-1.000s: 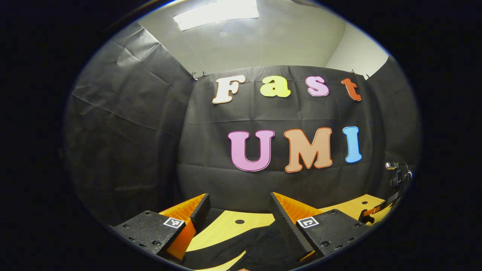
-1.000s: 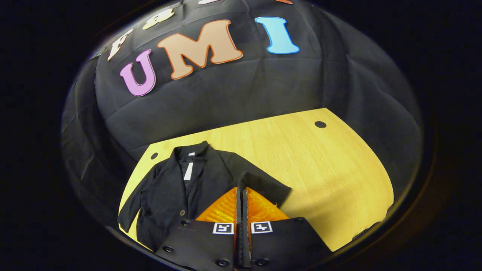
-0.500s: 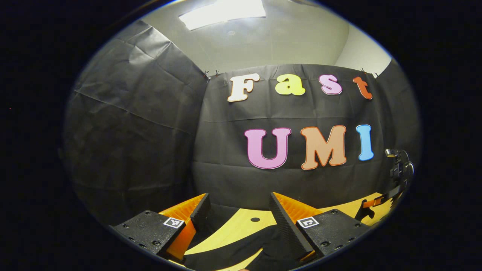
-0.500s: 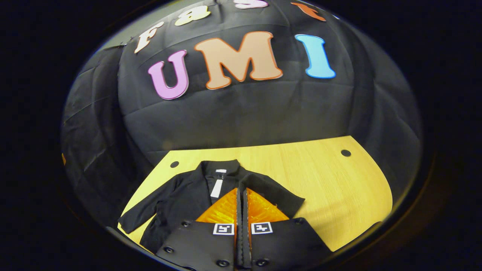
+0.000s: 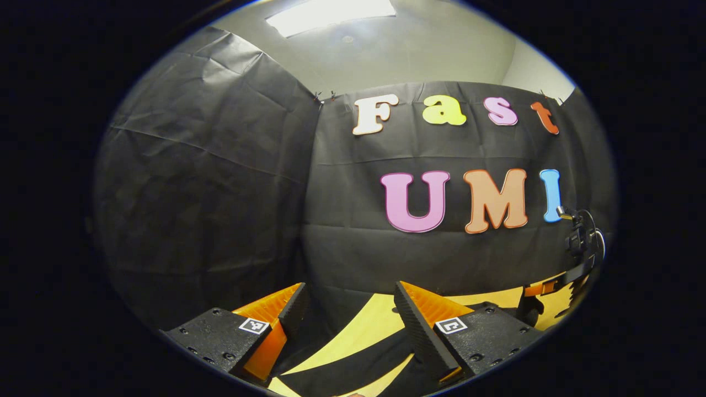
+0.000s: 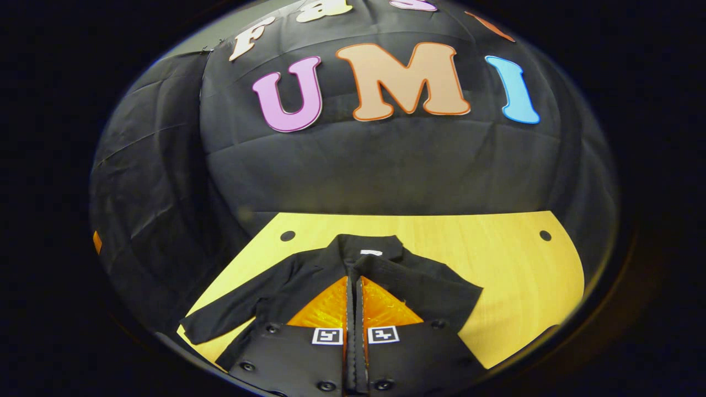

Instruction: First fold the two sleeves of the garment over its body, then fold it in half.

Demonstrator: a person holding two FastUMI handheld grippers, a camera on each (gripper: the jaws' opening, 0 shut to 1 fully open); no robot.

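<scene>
The right gripper (image 6: pixel 354 286) hangs low over the near side of a black, long-sleeved cloth jacket (image 6: pixel 287 289), pointing toward the collar; its fingers are pressed together, and a fold of the jacket's right sleeve (image 6: pixel 424 286) drapes across their tips, though whether cloth is pinched between them cannot be told. The jacket lies flat on the pale yellow, wood-grain bench (image 6: pixel 513 275), collar toward the black cloth wall (image 6: pixel 386 160), its other sleeve (image 6: pixel 220 325) stretched out toward the bench's near-left edge. A small white tag (image 6: pixel 370 252) shows inside the collar, unreadable. The left gripper (image 5: pixel 353 300) is held level, aimed at the wall, fingers wide apart and holding nothing, with black cloth beneath them.
</scene>
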